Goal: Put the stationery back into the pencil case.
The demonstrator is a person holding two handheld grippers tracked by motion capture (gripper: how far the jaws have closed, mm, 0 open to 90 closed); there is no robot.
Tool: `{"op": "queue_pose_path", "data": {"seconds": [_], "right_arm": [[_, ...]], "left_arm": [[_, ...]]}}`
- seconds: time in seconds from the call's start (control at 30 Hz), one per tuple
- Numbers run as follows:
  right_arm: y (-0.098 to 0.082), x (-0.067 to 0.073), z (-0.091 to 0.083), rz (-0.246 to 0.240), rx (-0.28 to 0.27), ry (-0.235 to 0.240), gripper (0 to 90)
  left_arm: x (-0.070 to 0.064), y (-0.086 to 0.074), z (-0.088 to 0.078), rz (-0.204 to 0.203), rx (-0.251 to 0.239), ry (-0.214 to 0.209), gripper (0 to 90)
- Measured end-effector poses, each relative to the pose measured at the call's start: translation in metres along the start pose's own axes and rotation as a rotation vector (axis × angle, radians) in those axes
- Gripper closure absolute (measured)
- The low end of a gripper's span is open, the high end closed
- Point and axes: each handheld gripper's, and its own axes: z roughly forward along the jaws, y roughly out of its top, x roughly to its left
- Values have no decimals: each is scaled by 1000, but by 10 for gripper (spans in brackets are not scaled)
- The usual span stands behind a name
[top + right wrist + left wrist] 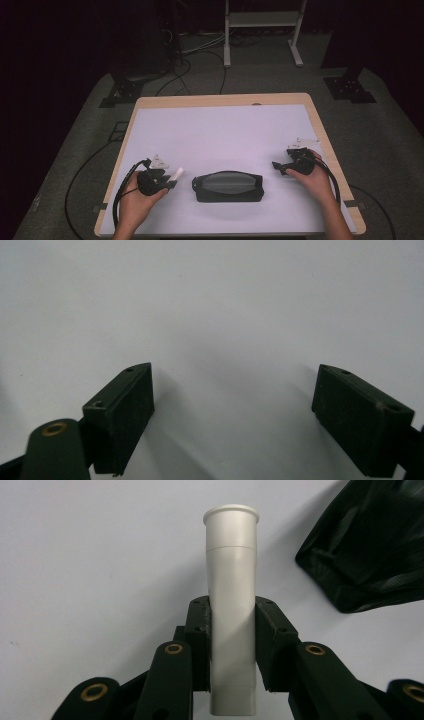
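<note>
While the left gripper (pixel 232 645) stands clamped on the white plastic tube (pixel 231 600), the right gripper (pixel 232 415), jaws apart, must open the black mesh pouch (pixel 228 186) for insertion.

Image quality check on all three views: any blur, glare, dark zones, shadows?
High view: soft, surroundings nearly black, only the table lit. Left gripper view: sharp on the white tube, which casts a soft shadow on the mat; the black pouch has a faint sheen. Right gripper view: pads slightly soft, vignetted corners, faint shadows, no glare.
</note>
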Motion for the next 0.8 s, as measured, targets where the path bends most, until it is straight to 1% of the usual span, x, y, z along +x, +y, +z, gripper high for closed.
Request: {"op": "queue_pose_path", "data": {"seconds": [0.17, 0.27, 0.4, 0.57, 0.8], "right_arm": [[0, 0, 0, 0, 0, 0, 158], [0, 0, 0, -1, -1, -1, 158], [0, 0, 0, -1, -1, -1, 158], [0, 0, 0, -1, -1, -1, 158], [0, 0, 0, 0, -1, 0, 158]], "left_arm": [[-5, 7, -8, 32, -22, -18, 705], [-9, 12, -13, 55, -33, -41, 705], [-16, 21, -18, 84, -48, -54, 705], [-22, 31, -21, 111, -65, -69, 705], [-30, 42, -23, 147, -76, -96, 705]]}}
